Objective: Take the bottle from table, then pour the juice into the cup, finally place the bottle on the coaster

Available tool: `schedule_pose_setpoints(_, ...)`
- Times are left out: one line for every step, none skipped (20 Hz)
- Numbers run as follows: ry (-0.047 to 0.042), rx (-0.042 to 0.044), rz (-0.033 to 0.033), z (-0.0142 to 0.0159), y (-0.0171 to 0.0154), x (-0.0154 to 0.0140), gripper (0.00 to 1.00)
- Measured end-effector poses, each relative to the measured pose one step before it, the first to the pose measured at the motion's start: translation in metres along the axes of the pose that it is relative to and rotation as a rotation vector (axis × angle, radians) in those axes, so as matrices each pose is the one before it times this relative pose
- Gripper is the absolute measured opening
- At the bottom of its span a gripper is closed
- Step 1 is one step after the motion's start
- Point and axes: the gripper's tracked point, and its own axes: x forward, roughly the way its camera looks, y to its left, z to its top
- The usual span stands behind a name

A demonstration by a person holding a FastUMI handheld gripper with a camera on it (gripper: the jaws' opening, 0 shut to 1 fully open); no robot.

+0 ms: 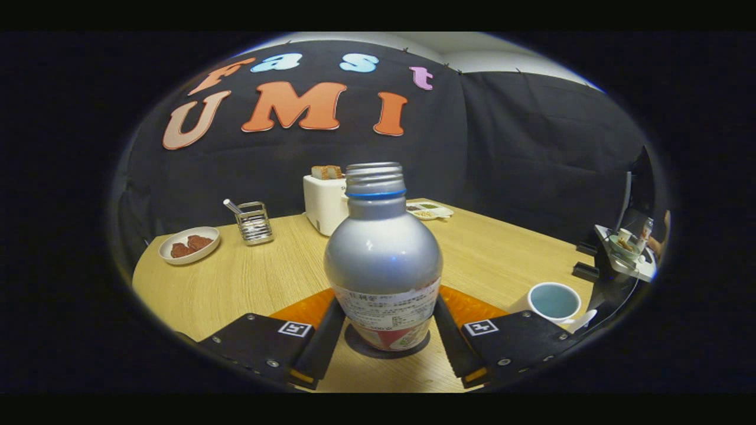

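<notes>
wooden tabletop [248, 277], bottle [383, 260] upright on dark coaster [354, 345] between tongs [385, 345]. both fingers against its lower sides, seemingly gripping. cup [553, 301] off right of tongs; could topple the uncapped bottle if withdrawn crookedly.

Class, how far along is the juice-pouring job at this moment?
Done: nothing certain. The cup looks empty, so pouring seems not yet done. In hand: the uncapped bottle stands on a dark disc, flanked by the jaws of the gripper; whether they grip it I cannot tell. Left: probably lifting, pouring, and setting it on the coaster.
</notes>
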Motion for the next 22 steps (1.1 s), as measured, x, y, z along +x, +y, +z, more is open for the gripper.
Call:
schedule_pose_setpoints(0.00390, -0.00085, -0.00310, -0.00378, -0.00046, 0.00254, 0.78)
schedule_pose_setpoints(0.00564, -0.00037, -0.00451, -0.00254, -0.00065, 0.00349, 0.79)
schedule_pose_setpoints(0.00873, 0.00308, 0.00462, -0.00333, 0.00117, 0.00095, 0.78)
schedule_pose_setpoints(0.00477, 0.00167, 0.00310, -0.00208, 0.00147, 0.00123, 0.79)
schedule_pose_setpoints(-0.01299, 0.00127, 0.00019, 0.00164, 0.00040, -0.00048, 0.79)
schedule_pose_setpoints(0.00284, -0.00164, 0.00018, -0.00007, -0.00074, 0.00039, 0.79)
schedule_pose_setpoints(0.00456, -0.00096, 0.00730, -0.00052, 0.00004, -0.00130, 0.79)
schedule_pose_setpoints(-0.00010, -0.00003, 0.00318, 0.00015, 0.00024, -0.00135, 0.79)
schedule_pose_setpoints(-0.00010, 0.00127, 0.00158, -0.00004, -0.00012, -0.00037, 0.80)
schedule_pose_setpoints(-0.00062, 0.00192, 0.00198, 0.00001, -0.00017, 0.00049, 0.80)
schedule_pose_setpoints(0.00024, 0.00058, 0.00281, -0.00002, 0.00007, 0.00001, 0.80)
schedule_pose_setpoints(0.00223, -0.00195, 0.00226, -0.00083, 0.00005, -0.00057, 0.81)
schedule_pose_setpoints(0.00341, -0.00227, 0.00782, -0.00126, 0.00095, -0.00065, 0.81)
schedule_pose_setpoints(0.00890, -0.00301, 0.01038, -0.00211, 0.00109, 0.00083, 0.83)
schedule_pose_setpoints(0.00712, -0.00509, 0.00303, -0.00272, 0.00037, -0.00024, 0.91)
schedule_pose_setpoints(0.00279, -0.00756, 0.01009, -0.00119, 0.00052, 0.00123, 0.93)
schedule_pose_setpoints(0.00245, -0.00688, 0.00245, -0.00072, 0.00036, -0.00053, 0.98)
schedule_pose_setpoints(-0.00336, -0.00494, 0.00170, 0.00107, -0.00074, -0.00121, 0.98)
schedule_pose_setpoints(-0.00798, 0.00167, -0.00153, 0.00234, -0.00138, -0.00222, 0.98)
schedule_pose_setpoints(-0.00238, 0.00359, 0.00131, 0.00165, -0.00199, -0.00242, 0.98)
schedule_pose_setpoints(0.00033, 0.00620, 0.00345, 0.00138, -0.00125, -0.00340, 0.98)
schedule_pose_setpoints(-0.00500, 0.00845, 0.00356, 0.00217, -0.00098, -0.00301, 0.98)
